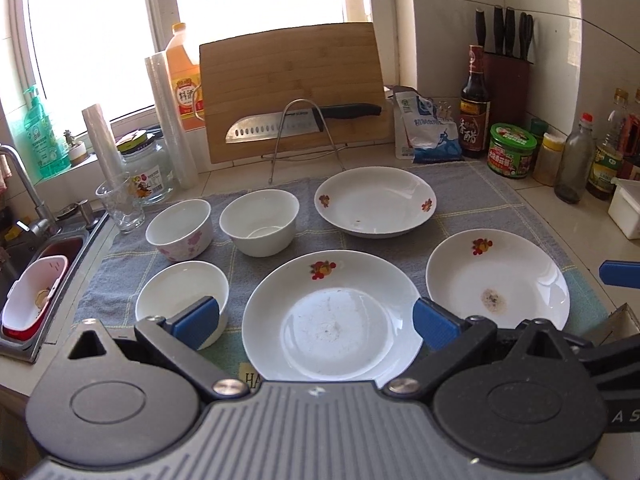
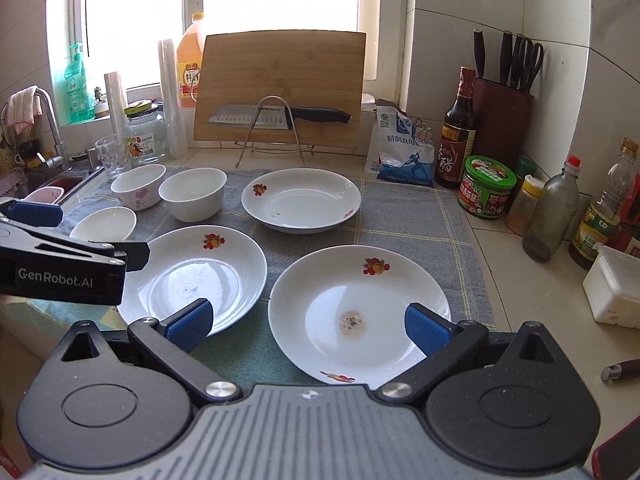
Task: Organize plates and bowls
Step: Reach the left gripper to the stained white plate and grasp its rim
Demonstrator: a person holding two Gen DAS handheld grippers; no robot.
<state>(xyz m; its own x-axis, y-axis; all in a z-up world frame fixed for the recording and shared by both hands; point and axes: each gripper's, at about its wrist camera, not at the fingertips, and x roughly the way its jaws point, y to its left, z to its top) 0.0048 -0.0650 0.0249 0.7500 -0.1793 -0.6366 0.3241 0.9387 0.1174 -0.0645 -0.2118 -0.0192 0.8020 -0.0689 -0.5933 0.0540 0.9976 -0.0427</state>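
Observation:
Three white plates with fruit prints lie on a grey towel [image 1: 472, 200]: a near middle plate [image 1: 332, 316] [image 2: 192, 276], a stained right plate [image 1: 498, 280] [image 2: 358, 314] and a far plate [image 1: 374, 202] [image 2: 302, 200]. Three white bowls stand to the left: a flower-print bowl [image 1: 179, 229] [image 2: 138, 186], a plain bowl [image 1: 259, 224] [image 2: 193, 194] and a near bowl [image 1: 180, 296] [image 2: 103, 224]. My left gripper [image 1: 316, 324] hangs open above the near middle plate. My right gripper [image 2: 308, 326] is open over the stained plate's near edge. Both hold nothing.
A cutting board [image 1: 292, 88] with a knife [image 1: 296, 120] on a wire rack stands behind the towel. A glass [image 1: 120, 208], jar and sink [image 1: 36, 280] are at left. Sauce bottles [image 2: 456, 132], a green-lidded jar [image 2: 486, 186], a knife block [image 2: 504, 120] and a white box [image 2: 616, 284] crowd the right.

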